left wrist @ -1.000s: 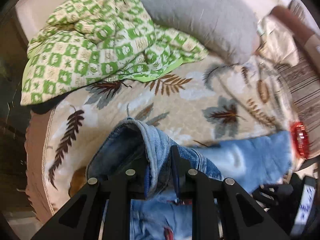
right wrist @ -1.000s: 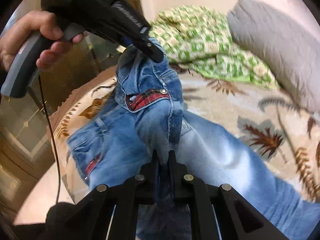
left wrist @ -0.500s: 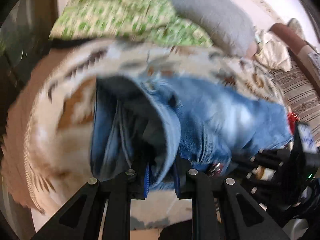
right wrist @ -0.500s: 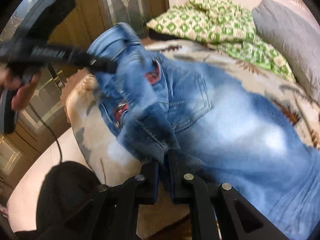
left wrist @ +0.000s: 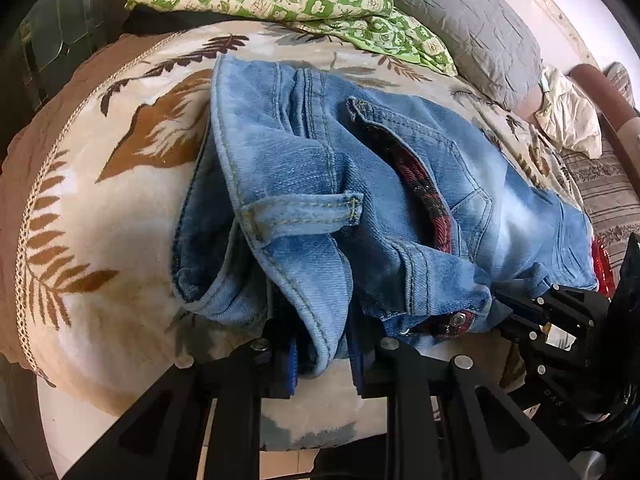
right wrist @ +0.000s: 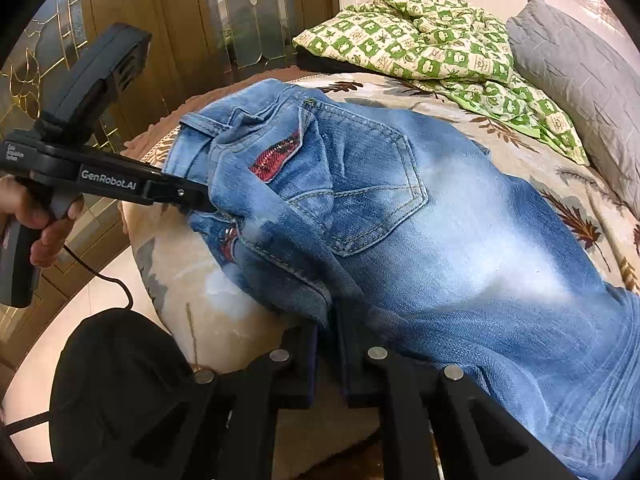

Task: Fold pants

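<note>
Light blue jeans (left wrist: 320, 184) with red plaid lining lie on the bed with the waist at the near edge; they also show in the right wrist view (right wrist: 440, 232). My left gripper (left wrist: 322, 354) is shut on the waistband edge at the bed's edge; it also shows in the right wrist view (right wrist: 196, 202). My right gripper (right wrist: 328, 328) is shut on the side edge of the jeans below the back pocket; it also shows in the left wrist view (left wrist: 508, 300).
The bed has a beige leaf-print blanket (left wrist: 120, 208). A green checked quilt (right wrist: 420, 44) and a grey pillow (right wrist: 580, 80) lie at the far side. A wooden door with glass panels (right wrist: 180, 20) stands left of the bed.
Both grippers have lowered the lifted waist of the jeans onto the bed and pulled it toward the near edge. The jeans now lie spread and flatter.
</note>
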Tool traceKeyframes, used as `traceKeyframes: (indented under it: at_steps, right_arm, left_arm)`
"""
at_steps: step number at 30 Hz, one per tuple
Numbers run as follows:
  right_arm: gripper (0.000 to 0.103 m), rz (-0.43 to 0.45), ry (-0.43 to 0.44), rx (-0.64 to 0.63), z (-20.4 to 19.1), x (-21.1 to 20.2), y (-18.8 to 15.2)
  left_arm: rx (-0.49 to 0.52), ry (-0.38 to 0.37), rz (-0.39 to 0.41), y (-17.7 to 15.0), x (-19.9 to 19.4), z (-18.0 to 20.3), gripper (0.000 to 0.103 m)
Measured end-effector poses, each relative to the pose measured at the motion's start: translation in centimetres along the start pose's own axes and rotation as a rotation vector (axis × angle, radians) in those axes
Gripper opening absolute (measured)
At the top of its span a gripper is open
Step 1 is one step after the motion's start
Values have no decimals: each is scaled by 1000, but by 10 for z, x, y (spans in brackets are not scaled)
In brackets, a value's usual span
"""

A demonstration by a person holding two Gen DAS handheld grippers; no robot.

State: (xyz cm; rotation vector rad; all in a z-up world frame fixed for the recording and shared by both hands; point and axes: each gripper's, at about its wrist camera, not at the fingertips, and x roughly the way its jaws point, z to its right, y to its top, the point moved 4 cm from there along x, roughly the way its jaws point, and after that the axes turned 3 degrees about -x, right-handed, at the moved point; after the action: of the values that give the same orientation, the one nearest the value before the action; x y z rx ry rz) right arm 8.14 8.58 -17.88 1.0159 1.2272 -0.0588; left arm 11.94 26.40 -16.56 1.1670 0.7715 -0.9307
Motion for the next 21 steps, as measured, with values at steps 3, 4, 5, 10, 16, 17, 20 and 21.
traceKeyframes:
  at_steps: [3, 4, 5, 10, 16, 17, 20, 21]
  right_arm:
    - [12, 6, -14, -49, -4, -3, 1]
    - [18, 4, -20, -65, -5, -5, 1]
    - [31, 1, -25, -75, -6, -8, 1]
    - [103, 83, -19, -63, -9, -38, 6]
    - [103, 116, -24, -37, -3, -59, 9]
    - [103, 119, -22, -27, 0, -60, 9]
    - [103, 127, -22, 2, 12, -64, 10]
    - [103, 129, -26, 10, 16, -65, 10]
  left_arm:
    - [51, 26, 25, 1, -8, 7, 41]
    - [73, 33, 35, 1, -14, 12, 60]
    - [85, 65, 48, 1, -19, 14, 76]
    - [81, 192, 183, 9, -57, 16, 103]
    - [23, 213, 222, 23, -73, 13, 103]
    - [13, 212, 224, 24, -73, 12, 103]
    - [-6, 218, 220, 25, -73, 10, 103]
    - [-12, 216, 218, 21, -76, 9, 103]
